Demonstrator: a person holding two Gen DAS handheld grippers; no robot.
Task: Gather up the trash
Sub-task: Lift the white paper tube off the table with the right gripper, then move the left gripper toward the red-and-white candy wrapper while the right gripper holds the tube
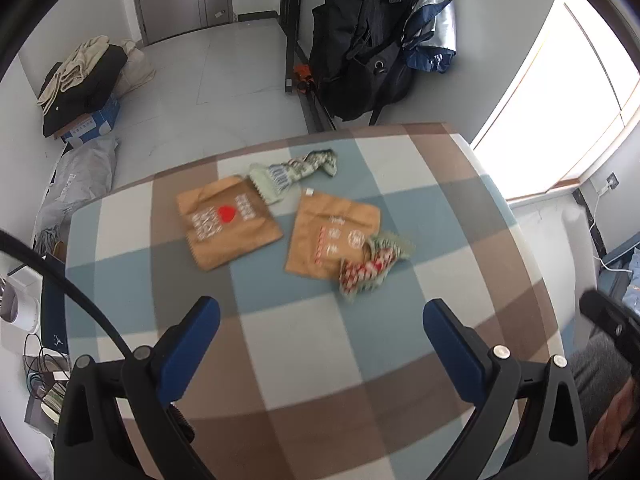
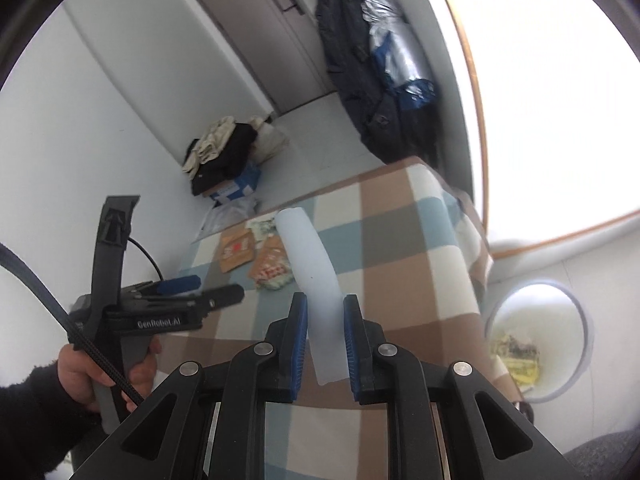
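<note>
1. Table (image 1: 400,360): covered by a checked cloth in blue, brown and white; the trash lies toward its far half.
2. Heart bag (image 1: 228,226): flat brown paper bag with a red heart, on the cloth left of centre.
3. Second bag (image 1: 328,236): flat brown paper bag with red print, just right of the heart bag, the two apart.
4. Green wrapper (image 1: 296,172): crumpled, pale green and white, at the far edge of the heart bag, one end overlapping that bag's corner.
5. Red wrapper (image 1: 372,266): crumpled, red and white, lying on the second bag's near right corner.
6. Left gripper (image 1: 320,336): held above the near part of the table, blue pads wide apart, nothing between them.
7. Right gripper (image 2: 325,340): blue pads clamped on a white tube (image 2: 310,264), which sticks out forward over the table.
8. Left hand (image 2: 108,372): dark sleeve, wrapped round the left gripper's handle, seen from the right wrist view.
9. Bin (image 2: 576,312): white, round, on the floor beside the table's right edge, with yellowish trash inside.
10. Coats (image 1: 368,32): dark, hanging beyond the table's far end.
</note>
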